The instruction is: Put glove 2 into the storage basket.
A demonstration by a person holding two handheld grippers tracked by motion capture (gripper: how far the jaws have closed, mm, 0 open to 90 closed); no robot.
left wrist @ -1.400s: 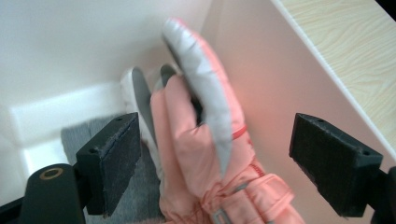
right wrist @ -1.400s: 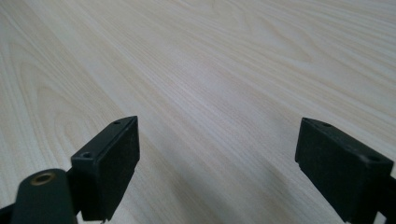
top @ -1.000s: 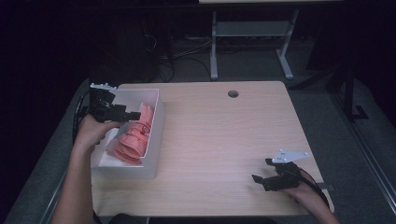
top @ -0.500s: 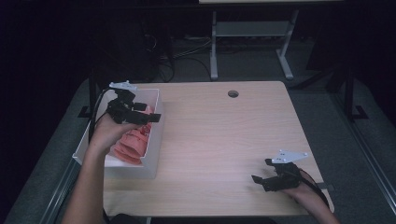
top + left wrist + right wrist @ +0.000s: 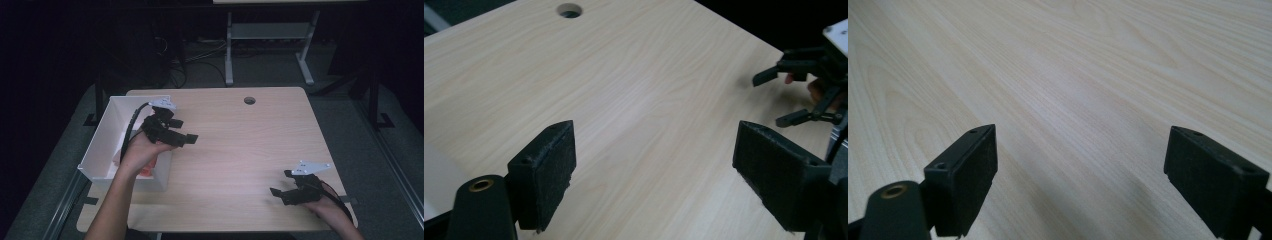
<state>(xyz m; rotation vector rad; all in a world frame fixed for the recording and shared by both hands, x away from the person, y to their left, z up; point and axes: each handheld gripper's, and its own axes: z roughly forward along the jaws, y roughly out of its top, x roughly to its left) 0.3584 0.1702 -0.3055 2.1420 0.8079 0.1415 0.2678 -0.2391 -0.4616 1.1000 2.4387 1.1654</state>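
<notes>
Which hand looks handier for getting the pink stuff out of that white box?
Left, probably. The left gripper hovers beside the white box holding the pink stuff, jaws open and empty. The right gripper sits at the table's opposite near corner.

Bin (image 5: 107, 135) on the table's (image 5: 240, 150) left edge, left gripper (image 5: 186, 140) just right of it, right gripper (image 5: 280, 192) near-right.

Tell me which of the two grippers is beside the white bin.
The left gripper, held just past the white bin rim, fingers wide apart. The right gripper sits at the table's opposite near corner.
</notes>
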